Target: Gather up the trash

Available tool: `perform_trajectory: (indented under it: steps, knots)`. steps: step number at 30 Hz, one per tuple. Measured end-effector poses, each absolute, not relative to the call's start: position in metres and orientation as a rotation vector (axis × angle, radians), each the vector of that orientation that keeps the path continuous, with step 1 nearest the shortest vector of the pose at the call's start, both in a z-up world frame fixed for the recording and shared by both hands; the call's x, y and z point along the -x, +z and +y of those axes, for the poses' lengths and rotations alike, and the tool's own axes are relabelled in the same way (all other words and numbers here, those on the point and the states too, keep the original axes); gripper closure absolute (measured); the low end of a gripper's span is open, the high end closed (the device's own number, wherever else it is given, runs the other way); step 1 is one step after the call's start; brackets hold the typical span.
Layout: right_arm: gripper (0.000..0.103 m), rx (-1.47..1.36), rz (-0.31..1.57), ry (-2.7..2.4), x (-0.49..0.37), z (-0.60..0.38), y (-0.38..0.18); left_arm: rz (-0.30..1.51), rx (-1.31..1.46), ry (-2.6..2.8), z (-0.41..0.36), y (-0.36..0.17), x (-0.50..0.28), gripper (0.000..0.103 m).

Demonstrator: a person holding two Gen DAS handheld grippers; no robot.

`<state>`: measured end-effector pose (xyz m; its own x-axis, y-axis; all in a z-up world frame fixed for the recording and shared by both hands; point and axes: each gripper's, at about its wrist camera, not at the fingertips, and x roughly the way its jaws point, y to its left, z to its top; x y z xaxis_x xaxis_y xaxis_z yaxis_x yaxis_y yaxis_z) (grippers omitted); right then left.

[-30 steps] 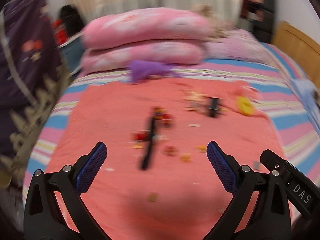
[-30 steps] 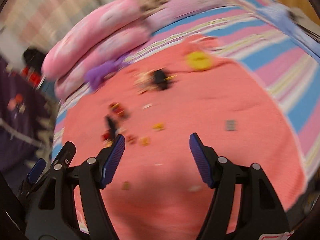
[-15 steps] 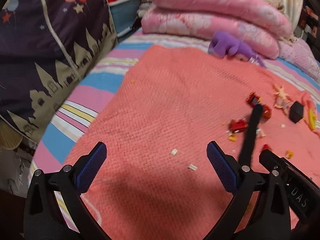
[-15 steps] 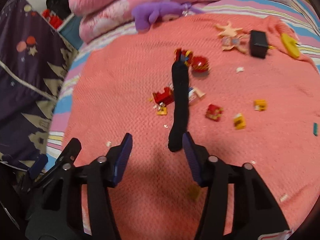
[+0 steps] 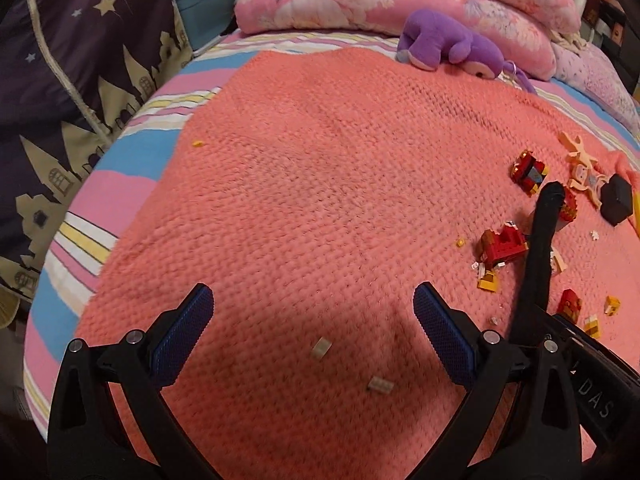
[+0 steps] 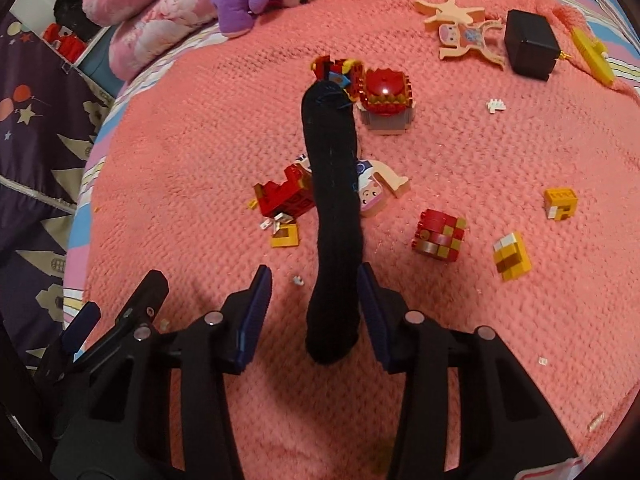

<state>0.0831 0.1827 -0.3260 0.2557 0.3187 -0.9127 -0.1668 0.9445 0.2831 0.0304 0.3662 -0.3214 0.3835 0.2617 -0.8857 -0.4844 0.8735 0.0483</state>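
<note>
Black sock (image 6: 334,216) stretched on the pink blanket (image 6: 200,140), long axis running straight away from right gripper (image 6: 316,288) — near end between its half-open jaws, ungripped. Left gripper (image 5: 312,316) wide, empty, farther left.

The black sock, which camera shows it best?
The right wrist view: the black sock runs whole up the middle, its near end between the right gripper fingers. The left wrist view catches it only at the right edge, partly hidden.

I saw the black sock (image 6: 334,216) stretched lengthwise on the coral blanket (image 6: 200,140), overlapping scattered toy bricks (image 6: 286,196).
</note>
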Motion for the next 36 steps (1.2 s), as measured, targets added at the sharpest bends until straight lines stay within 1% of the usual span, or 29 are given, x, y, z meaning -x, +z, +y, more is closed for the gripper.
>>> perform_trajectory:
  steps: [3, 7, 9, 15, 16, 18, 22, 28, 36]
  knots:
    - [0.066, -0.14, 1.28, 0.32, -0.086, 0.184, -0.331, 1.09, 0.245, 0.463, 0.367, -0.329, -0.035, 0.005]
    - [0.081, -0.144, 1.304, 0.302, -0.091, 0.183, -0.338, 1.095, 0.254, 0.423, 0.362, -0.332, -0.04, 0.005]
    - [0.083, -0.149, 1.311, 0.302, -0.092, 0.181, -0.34, 1.093, 0.258, 0.413, 0.361, -0.332, -0.041, 0.005]
    - [0.085, -0.138, 1.298, 0.308, -0.089, 0.181, -0.334, 1.094, 0.258, 0.402, 0.359, -0.329, -0.045, 0.005]
    - [0.087, -0.142, 1.298, 0.31, -0.088, 0.178, -0.332, 1.091, 0.257, 0.401, 0.359, -0.328, -0.045, 0.005]
    - [0.09, -0.143, 1.29, 0.316, -0.086, 0.177, -0.326, 1.081, 0.257, 0.393, 0.356, -0.321, -0.044, 0.005]
    - [0.091, -0.153, 1.256, 0.32, -0.083, 0.168, -0.306, 1.05, 0.258, 0.384, 0.351, -0.304, -0.043, 0.005]
    - [0.092, -0.19, 1.179, 0.313, -0.079, 0.148, -0.266, 0.978, 0.251, 0.348, 0.336, -0.265, -0.042, 0.005]
    - [0.093, -0.261, 1.025, 0.235, -0.069, 0.091, -0.192, 0.85, 0.21, 0.228, 0.281, -0.192, -0.046, 0.005]
